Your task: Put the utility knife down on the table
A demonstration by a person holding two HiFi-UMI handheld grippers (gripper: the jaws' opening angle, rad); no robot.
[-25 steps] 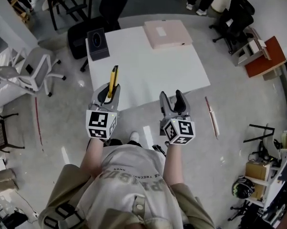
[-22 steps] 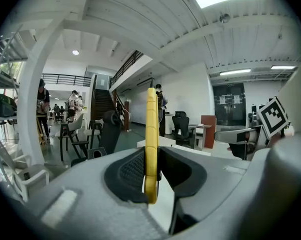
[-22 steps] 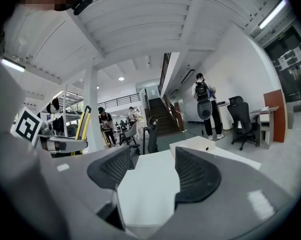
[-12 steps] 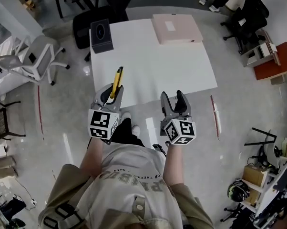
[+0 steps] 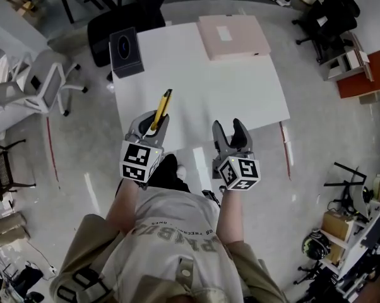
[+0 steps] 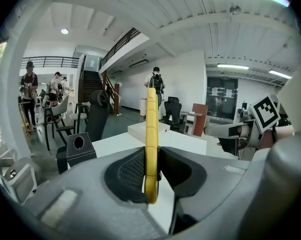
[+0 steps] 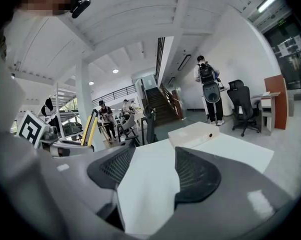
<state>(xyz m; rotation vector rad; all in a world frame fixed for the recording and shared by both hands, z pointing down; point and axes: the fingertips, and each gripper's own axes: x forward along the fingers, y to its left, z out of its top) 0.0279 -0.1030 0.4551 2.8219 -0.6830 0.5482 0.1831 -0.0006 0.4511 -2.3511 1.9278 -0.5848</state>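
A yellow utility knife (image 5: 162,108) sticks forward out of my left gripper (image 5: 151,122), which is shut on its handle end. In the left gripper view the knife (image 6: 151,134) stands on edge between the two black pads and points out over the white table (image 6: 190,143). In the head view the knife hangs over the near left part of the white table (image 5: 228,93). My right gripper (image 5: 231,131) is open at the table's near edge, with nothing between its fingers. The right gripper view shows its open jaws over the tabletop (image 7: 155,174), and the knife (image 7: 90,126) at the left.
A black box (image 5: 125,50) with a round hole stands at the table's far left corner. A flat pink box (image 5: 233,35) lies at the far right. Office chairs (image 5: 35,87) stand left of the table, more (image 5: 319,17) at the right. People stand in the background (image 7: 206,86).
Both grippers have moved forward and down toward the table. The knife tip now hangs over the tabletop rather than near its front edge. Neither gripper's jaws changed.
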